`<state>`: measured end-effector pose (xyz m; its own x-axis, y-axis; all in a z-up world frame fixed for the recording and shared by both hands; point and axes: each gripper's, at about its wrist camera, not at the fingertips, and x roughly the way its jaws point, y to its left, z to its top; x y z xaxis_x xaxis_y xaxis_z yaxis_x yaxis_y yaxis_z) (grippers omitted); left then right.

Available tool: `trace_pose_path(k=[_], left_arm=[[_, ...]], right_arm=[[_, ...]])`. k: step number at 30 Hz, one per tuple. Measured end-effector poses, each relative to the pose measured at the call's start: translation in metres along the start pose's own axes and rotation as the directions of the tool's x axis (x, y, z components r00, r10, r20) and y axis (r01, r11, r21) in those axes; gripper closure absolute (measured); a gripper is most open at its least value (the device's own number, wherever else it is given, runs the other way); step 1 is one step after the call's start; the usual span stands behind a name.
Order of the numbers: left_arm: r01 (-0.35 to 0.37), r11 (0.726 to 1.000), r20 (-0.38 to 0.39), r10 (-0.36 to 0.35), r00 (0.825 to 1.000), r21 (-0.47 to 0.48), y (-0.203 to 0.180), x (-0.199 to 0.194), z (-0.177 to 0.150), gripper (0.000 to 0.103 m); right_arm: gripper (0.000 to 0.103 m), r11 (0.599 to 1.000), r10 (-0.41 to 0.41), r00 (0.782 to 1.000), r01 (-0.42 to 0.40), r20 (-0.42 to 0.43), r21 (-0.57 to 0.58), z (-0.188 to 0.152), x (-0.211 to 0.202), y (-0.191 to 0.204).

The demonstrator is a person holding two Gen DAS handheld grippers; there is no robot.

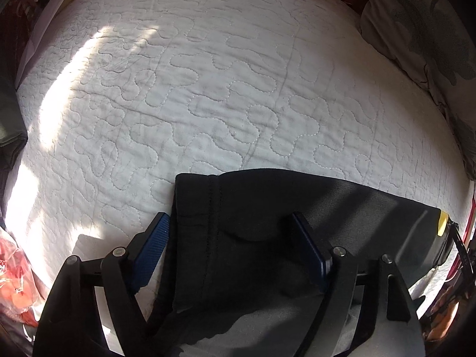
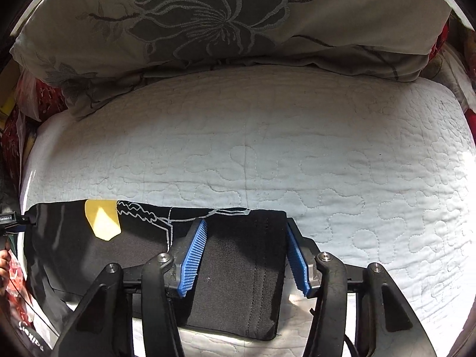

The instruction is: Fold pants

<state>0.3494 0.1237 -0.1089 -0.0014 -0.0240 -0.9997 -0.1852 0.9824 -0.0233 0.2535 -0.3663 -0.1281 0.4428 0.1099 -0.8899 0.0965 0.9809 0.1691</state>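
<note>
The black pants (image 2: 238,276) lie near the front edge of the white quilted bedspread (image 2: 297,154), already folded into a compact layered rectangle, so most folding looks done; perhaps one last fold or smoothing remains. The left gripper (image 1: 229,247) and right gripper (image 2: 247,255) both straddle the fabric with jaws spread wide, gripping nothing. A floral pillow (image 2: 208,23) lies beyond.
</note>
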Motion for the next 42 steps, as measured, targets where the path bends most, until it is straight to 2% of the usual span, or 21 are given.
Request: trace_pose_path(k=[2, 5, 9, 16, 18, 21, 22, 23, 24, 25, 31, 32, 37, 42], left_arm=[[-0.003, 1.0, 0.007, 0.003, 1.0, -0.008, 0.004, -0.005, 0.002, 0.05], [0.01, 1.0, 0.015, -0.01, 1.0, -0.013, 0.012, -0.016, 0.003, 0.071], [0.034, 0.999, 0.014, -0.034, 0.999, -0.004, 0.015, -0.026, 0.003, 0.071], [-0.008, 1.0, -0.002, 0.008, 1.0, 0.023, 0.016, -0.013, 0.005, 0.071], [-0.014, 1.0, 0.0, 0.014, 1.0, 0.019, 0.015, -0.006, 0.007, 0.07], [-0.036, 0.999, 0.03, 0.035, 0.999, 0.019, 0.018, -0.01, -0.001, 0.071], [-0.047, 0.999, 0.044, 0.045, 0.998, 0.028, 0.029, -0.004, -0.005, 0.075], [-0.06, 0.998, 0.053, 0.058, 0.997, 0.035, 0.024, -0.009, -0.007, 0.077], [-0.071, 0.997, 0.062, 0.069, 0.996, 0.042, 0.021, -0.014, -0.009, 0.077], [-0.081, 0.995, 0.079, 0.077, 0.994, 0.052, 0.012, -0.024, -0.014, 0.078], [-0.072, 0.995, 0.168, 0.059, 0.984, 0.073, 0.004, -0.07, -0.042, 0.078], [-0.065, 0.995, 0.187, 0.05, 0.981, 0.074, 0.017, -0.071, -0.051, 0.078], [-0.066, 0.996, 0.27, 0.048, 0.962, 0.059, 0.025, -0.104, -0.078, 0.078], [-0.067, 0.997, 0.308, 0.055, 0.95, 0.03, 0.039, -0.115, -0.103, 0.078]], right_arm=[[0.074, 1.0, 0.024, 1.0, -0.024, 0.009, 0.011, 0.0, -0.001, 0.0], [0.08, 0.999, 0.038, 0.999, -0.038, 0.021, 0.018, -0.006, -0.006, -0.005], [0.082, 0.997, 0.074, 0.997, -0.075, 0.027, 0.016, -0.012, -0.011, 0.005], [0.074, 0.997, 0.081, 0.997, -0.081, 0.016, 0.011, -0.013, -0.012, 0.006], [0.06, 0.996, 0.084, 0.996, -0.084, 0.002, 0.01, -0.011, -0.009, 0.002], [0.056, 0.993, 0.116, 0.993, -0.116, -0.013, 0.034, -0.01, -0.004, -0.004], [0.057, 0.994, 0.111, 0.994, -0.111, -0.002, 0.022, -0.01, -0.005, -0.002], [0.065, 0.995, 0.102, 0.995, -0.102, -0.002, 0.001, -0.01, -0.006, 0.001], [0.082, 0.995, 0.098, 0.995, -0.099, -0.007, -0.013, -0.01, -0.007, 0.004], [0.087, 0.994, 0.111, 0.994, -0.111, -0.015, -0.017, -0.01, -0.008, 0.007], [0.087, 0.994, 0.08, 0.996, -0.077, 0.027, -0.078, -0.02, -0.037, 0.023], [0.087, 0.994, 0.077, 0.996, -0.073, 0.037, -0.084, -0.023, -0.043, 0.025], [0.087, 0.992, 0.059, 0.994, -0.048, 0.092, -0.119, -0.038, -0.074, 0.032], [0.087, 0.99, 0.049, 0.989, -0.029, 0.142, -0.138, -0.057, -0.098, 0.037]])
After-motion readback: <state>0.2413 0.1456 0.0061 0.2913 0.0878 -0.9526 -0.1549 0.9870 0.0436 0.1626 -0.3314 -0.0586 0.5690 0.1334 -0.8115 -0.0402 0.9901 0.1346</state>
